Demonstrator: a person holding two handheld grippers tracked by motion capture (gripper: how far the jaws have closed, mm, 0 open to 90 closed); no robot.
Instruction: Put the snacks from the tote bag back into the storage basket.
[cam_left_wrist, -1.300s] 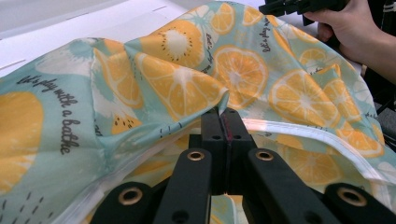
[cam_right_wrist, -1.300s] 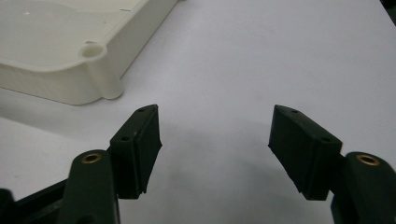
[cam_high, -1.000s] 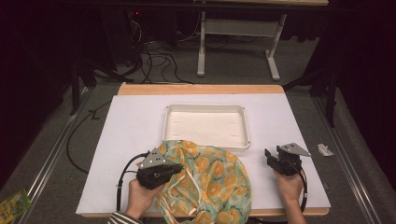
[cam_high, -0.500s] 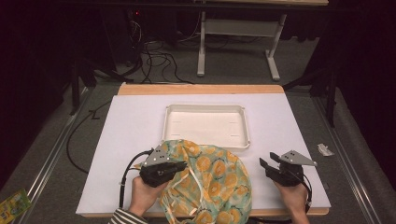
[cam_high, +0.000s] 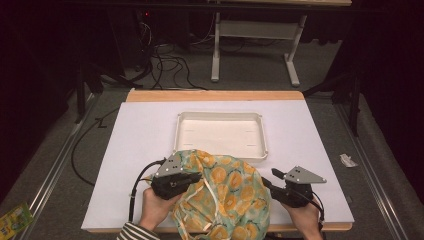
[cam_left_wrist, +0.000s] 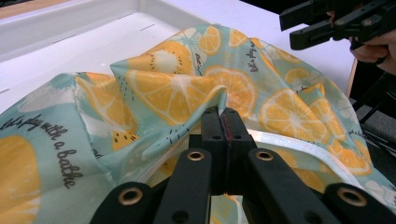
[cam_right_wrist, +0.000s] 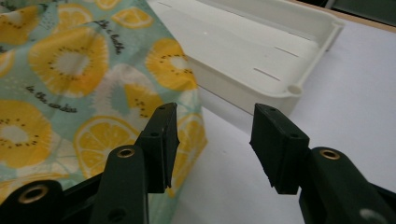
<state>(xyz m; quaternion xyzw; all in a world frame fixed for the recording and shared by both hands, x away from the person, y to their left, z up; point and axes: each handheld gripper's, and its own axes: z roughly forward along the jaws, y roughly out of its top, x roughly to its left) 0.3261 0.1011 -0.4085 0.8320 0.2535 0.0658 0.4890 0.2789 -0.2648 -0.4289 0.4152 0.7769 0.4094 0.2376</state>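
A teal cloth (cam_high: 230, 192) printed with orange and kiwi slices lies crumpled at the near edge of the white table mat, its far edge touching the white tray (cam_high: 220, 116). My left gripper (cam_high: 196, 176) is shut on a raised fold of the cloth (cam_left_wrist: 173, 93), with the fabric pinched between its tips (cam_left_wrist: 223, 112). My right gripper (cam_high: 268, 176) stands open at the cloth's right edge. Between its jaws (cam_right_wrist: 212, 123) there is bare mat, and its left jaw hangs over the cloth's border (cam_right_wrist: 70, 79).
The empty white tray (cam_right_wrist: 317, 46) sits just beyond the cloth at mid table. The other hand's gripper (cam_left_wrist: 322, 23) shows in the left gripper view, beyond the cloth. Cables, table legs and a dark floor surround the table.
The right gripper came nearer the table's front edge and a little left, its open jaws now by the cloth's edge. The cloth has bunched up under the left gripper.
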